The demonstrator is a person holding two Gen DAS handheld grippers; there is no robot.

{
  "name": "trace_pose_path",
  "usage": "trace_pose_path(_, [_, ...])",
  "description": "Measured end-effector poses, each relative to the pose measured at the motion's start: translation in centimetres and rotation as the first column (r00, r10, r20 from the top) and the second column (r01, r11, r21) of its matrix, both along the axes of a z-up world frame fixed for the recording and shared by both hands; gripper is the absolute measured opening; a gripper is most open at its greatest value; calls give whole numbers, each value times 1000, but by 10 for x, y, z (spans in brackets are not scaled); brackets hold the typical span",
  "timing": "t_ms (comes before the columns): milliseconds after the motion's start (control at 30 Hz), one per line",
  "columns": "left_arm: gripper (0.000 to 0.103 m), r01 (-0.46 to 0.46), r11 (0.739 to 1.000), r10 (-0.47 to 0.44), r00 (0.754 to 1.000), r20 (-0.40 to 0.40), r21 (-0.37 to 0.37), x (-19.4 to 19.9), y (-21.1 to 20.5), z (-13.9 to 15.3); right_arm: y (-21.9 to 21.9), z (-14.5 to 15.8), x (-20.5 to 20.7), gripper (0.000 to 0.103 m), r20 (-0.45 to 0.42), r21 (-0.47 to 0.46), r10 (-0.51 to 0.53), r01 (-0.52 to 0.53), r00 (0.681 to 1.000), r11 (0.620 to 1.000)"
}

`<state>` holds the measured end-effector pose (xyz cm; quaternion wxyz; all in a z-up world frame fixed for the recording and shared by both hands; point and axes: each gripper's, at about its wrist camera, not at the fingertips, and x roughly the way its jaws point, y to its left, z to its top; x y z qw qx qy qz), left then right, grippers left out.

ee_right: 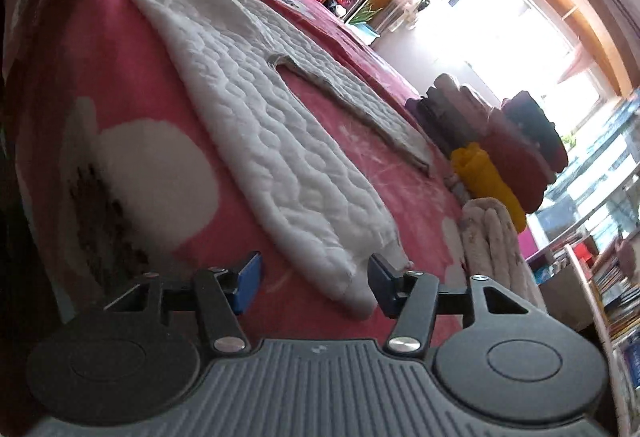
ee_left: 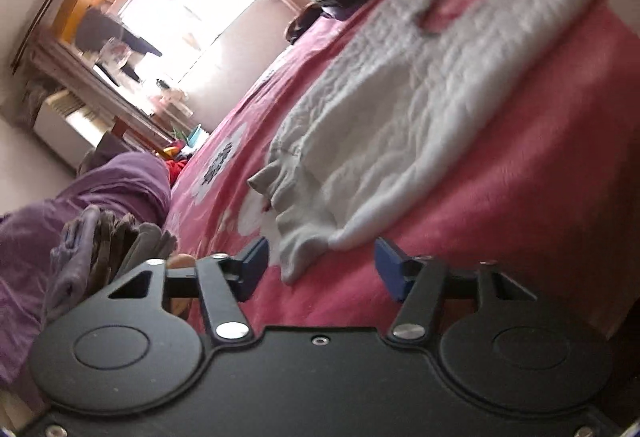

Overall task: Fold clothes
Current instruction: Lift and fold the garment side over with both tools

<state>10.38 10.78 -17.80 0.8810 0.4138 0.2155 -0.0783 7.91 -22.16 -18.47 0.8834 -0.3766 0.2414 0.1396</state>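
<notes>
Blue-tipped left gripper (ee_left: pixel 320 265) and right gripper (ee_right: pixel 312 281), both spread wide and empty, flank opposite ends of white quilted trousers (ee_right: pixel 264 125) lying flat on pink bedspread (ee_right: pixel 120 57); a shallow pinch may snag the bedspread too.

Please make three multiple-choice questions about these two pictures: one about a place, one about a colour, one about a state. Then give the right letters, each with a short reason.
1. Where does the white quilted garment lie?
A. on the pink blanket
B. on a chair
C. on the floor

2. What colour are the gripper finger pads?
A. red
B. blue
C. green

3. How is the right gripper?
A. shut on the garment
B. open
C. out of view

Answers: 1 A, the pink blanket shows all around it. 2 B, blue in both views. 3 B, its fingers stand apart at the garment's end; the left gripper is open too.
</notes>
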Motion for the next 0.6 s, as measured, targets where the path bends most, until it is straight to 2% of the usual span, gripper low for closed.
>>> trace_pose_path(167, [45, 26, 997, -26, 1000, 3, 73, 13, 2, -10, 2, -6, 7, 44, 15, -12, -2, 3, 1000, 1000])
trace_pose_path(367, [44, 90, 989, -89, 996, -15, 119, 32, 5, -17, 2, -9, 13, 29, 36, 22, -7, 7, 999, 1000])
trace_pose_path(400, [41, 102, 988, -101, 995, -20, 114, 35, 6, -17, 1, -8, 15, 25, 34, 34, -11, 10, 999, 999])
trace_pose_path(433, [32, 110, 988, -108, 994, -28, 105, 37, 6, -16, 0, -6, 16, 18, 37, 48, -17, 15, 999, 999])
trace_pose_path(500, [10, 114, 992, -111, 992, -54, 61, 41, 8, -10, -4, 3, 16, 14, 57, 87, -37, 32, 998, 996])
trace_pose_path(600, [8, 94, 995, -96, 993, -62, -28, 46, 13, 3, -9, 23, 16, 13, 120, 144, -70, 52, 990, 988])
